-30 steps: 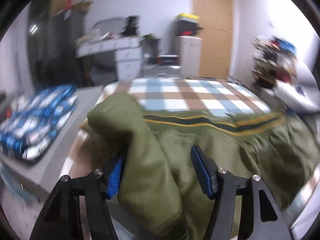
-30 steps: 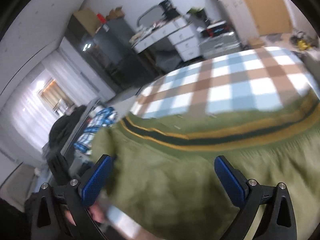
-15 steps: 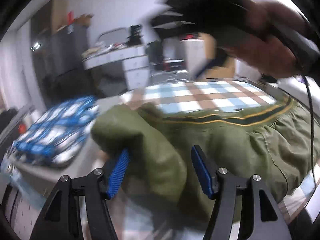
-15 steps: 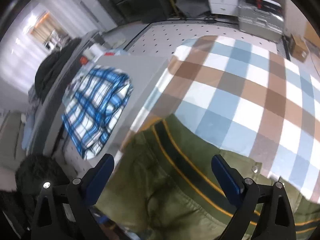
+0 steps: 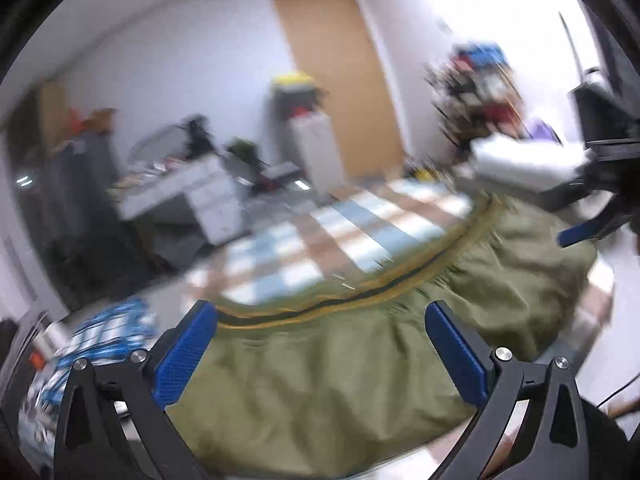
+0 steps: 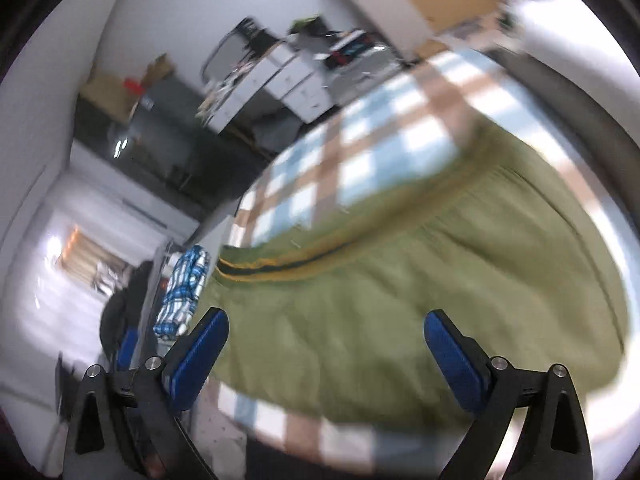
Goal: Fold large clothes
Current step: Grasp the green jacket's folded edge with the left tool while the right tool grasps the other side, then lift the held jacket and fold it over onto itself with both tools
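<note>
An olive green jacket with a dark and yellow striped hem lies spread on the checked bed cover. It also shows in the right wrist view. My left gripper is open and empty above the jacket's near part. My right gripper is open and empty above the jacket. The right gripper also shows at the right edge of the left wrist view. Both views are blurred.
A folded blue checked shirt lies on a grey surface to the left of the bed; it also shows in the right wrist view. White drawers, a wooden door and a cluttered rack stand beyond the bed.
My left gripper opened and let go of the green jacket fold it held. The jacket now lies flat. Both grippers have swung over it.
</note>
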A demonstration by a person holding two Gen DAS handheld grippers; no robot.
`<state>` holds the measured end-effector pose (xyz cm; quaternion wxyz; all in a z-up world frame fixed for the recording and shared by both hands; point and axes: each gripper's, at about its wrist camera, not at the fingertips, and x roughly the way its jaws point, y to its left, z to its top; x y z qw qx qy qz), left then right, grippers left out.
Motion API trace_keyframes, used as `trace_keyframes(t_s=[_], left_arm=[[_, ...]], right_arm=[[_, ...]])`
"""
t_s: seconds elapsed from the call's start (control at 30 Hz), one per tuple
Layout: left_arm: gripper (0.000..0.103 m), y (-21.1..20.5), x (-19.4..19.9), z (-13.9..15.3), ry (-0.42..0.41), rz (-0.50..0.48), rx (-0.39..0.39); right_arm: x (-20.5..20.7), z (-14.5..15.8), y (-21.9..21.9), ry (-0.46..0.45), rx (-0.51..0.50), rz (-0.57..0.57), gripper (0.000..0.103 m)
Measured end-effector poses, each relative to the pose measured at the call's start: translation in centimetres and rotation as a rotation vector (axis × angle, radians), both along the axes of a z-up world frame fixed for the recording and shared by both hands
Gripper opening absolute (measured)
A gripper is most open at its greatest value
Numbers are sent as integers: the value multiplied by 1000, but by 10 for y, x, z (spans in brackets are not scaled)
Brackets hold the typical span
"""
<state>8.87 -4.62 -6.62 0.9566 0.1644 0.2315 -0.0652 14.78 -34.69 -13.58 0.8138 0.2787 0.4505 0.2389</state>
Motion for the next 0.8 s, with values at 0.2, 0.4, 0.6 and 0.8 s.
trace_keyframes(t_s=[0.2, 0.4, 0.6, 0.8], left_arm=[[102, -20, 59, -32, 281, -18, -3], [102, -29, 78, -46, 397, 7, -5], [102, -38, 92, -70, 530, -8, -4], [102, -40, 90, -67, 562, -28, -2]], right_arm=[[-35, -51, -36, 96, 73, -75, 101], [-16, -73, -56, 149, 128, -239, 91], [8, -70, -44, 80, 115, -348, 91], [23, -54, -33, 5, 146, -354, 64]])
